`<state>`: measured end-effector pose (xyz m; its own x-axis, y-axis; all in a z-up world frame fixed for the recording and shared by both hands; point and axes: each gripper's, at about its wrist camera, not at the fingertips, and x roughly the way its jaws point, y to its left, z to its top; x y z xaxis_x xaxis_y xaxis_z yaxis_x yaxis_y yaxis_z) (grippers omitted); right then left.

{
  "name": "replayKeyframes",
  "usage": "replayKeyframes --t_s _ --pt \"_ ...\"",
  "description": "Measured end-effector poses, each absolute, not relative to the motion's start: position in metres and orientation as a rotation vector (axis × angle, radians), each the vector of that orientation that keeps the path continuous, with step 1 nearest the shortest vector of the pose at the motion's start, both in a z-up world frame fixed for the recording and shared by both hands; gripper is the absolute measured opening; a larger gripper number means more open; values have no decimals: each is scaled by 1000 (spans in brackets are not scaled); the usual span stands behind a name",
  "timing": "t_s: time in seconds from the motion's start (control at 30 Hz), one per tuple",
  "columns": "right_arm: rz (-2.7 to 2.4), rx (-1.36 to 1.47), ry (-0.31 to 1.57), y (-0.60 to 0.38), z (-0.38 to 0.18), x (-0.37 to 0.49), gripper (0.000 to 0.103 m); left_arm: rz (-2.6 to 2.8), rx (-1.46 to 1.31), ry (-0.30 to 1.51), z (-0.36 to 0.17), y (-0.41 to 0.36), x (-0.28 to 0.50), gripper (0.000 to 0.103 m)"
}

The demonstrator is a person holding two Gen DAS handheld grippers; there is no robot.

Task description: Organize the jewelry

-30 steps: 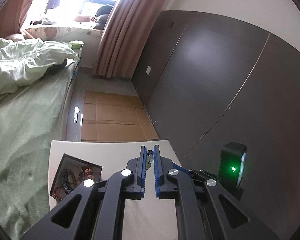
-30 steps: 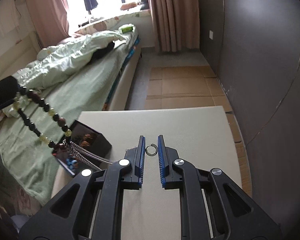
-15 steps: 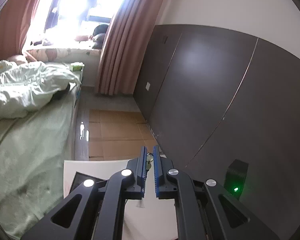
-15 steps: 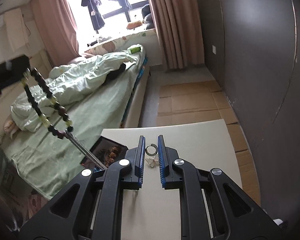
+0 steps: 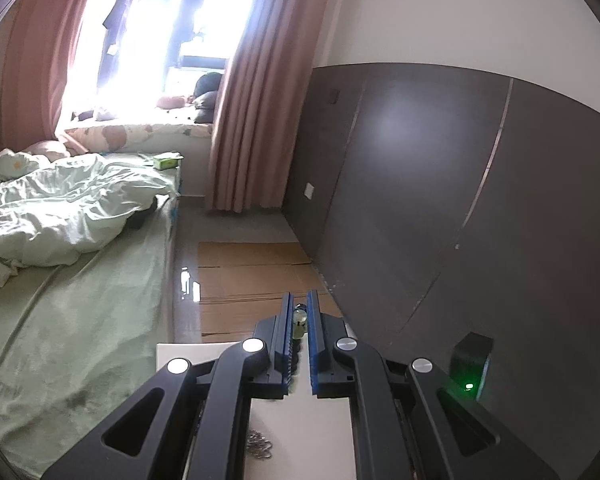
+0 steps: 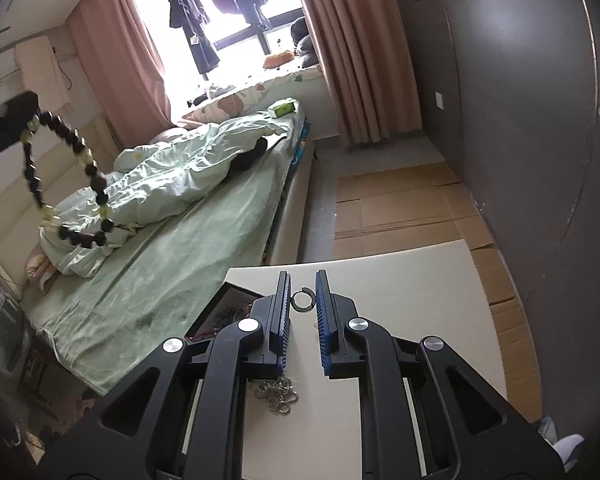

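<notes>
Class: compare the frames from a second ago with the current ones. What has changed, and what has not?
The left gripper has risen, lifting the bead bracelet up and away from the black box. A silver chain now lies on the table. Unchanged: the right gripper stays around the small ring.

Dark-brown and pale-green beaded bracelet (image 6: 64, 184): hanging as an open loop in the air. Small open silver ring (image 6: 302, 301) and crumpled silver chain (image 6: 277, 395): flat on white worktop (image 6: 420, 300). Black jewelry box (image 6: 224, 312): open, at the worktop's left edge.
</notes>
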<state>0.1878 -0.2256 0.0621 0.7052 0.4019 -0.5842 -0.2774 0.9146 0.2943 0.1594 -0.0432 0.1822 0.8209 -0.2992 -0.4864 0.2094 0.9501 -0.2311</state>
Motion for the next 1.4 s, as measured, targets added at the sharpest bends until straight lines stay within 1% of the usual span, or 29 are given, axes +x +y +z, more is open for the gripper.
replayKeyframes --t_s 0.2,0.57,0.87,0.9,0.93,1.0,1.27,1.4 --pt "397 167 697 -215 58 189 14 -234 -226 595 151 -18 172 5" --pt "410 123 710 -189 50 191 14 -202 -344 729 62 25 211 5" --pt "428 80 766 -163 16 212 14 -187 -391 829 -3 42 244 6" --pt "432 76 768 -160 13 214 14 -188 -394 835 -8 45 245 10" --pt "437 74 769 -157 10 216 14 -186 -394 834 -11 46 245 30" --pt "447 72 779 -150 2 222 14 -157 -404 813 -17 54 243 56" --pt "502 63 807 -119 -23 238 14 -129 -434 818 -24 75 244 56" --pt "535 61 822 -101 -33 244 14 -108 -431 797 -20 82 241 59"
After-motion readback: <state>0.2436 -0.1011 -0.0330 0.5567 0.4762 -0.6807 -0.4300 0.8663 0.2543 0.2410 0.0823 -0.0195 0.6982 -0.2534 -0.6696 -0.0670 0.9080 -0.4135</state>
